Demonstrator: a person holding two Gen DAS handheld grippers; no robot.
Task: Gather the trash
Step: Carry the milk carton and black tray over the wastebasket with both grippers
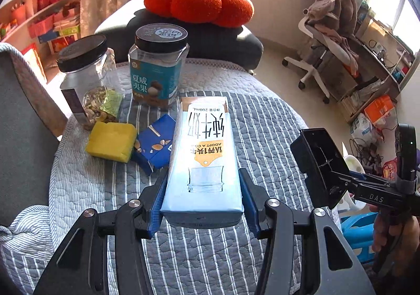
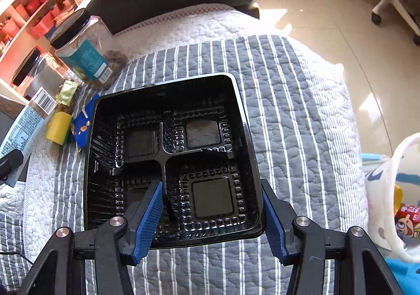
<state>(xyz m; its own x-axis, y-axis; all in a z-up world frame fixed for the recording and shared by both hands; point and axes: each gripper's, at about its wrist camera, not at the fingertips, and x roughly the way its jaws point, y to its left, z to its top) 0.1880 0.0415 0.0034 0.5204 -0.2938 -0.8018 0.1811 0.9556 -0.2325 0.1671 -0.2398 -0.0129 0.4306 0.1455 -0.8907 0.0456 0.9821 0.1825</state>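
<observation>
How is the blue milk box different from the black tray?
The milk carton is pale blue with printing on it; the black tray is plain and shiny black. The milk carton is a closed box; the black tray is open, with four compartments. The left gripper squeezes the milk carton's two sides, while the right gripper pinches one wall of the black tray, one finger inside. Both are held above the striped quilt.

Both tools are matte black linkages: the left gripper (image 1: 202, 203) and the right gripper (image 2: 212, 219) each carry two flat fingers faced with blue cross-hatched pads (image 2: 148, 219), with round silver pivot screws (image 2: 116, 221) just behind them. Seen from the side, the right tool's arm bears pale "DAS" lettering (image 1: 376, 198) behind its claw, and a small green light (image 1: 411, 143) further back
</observation>
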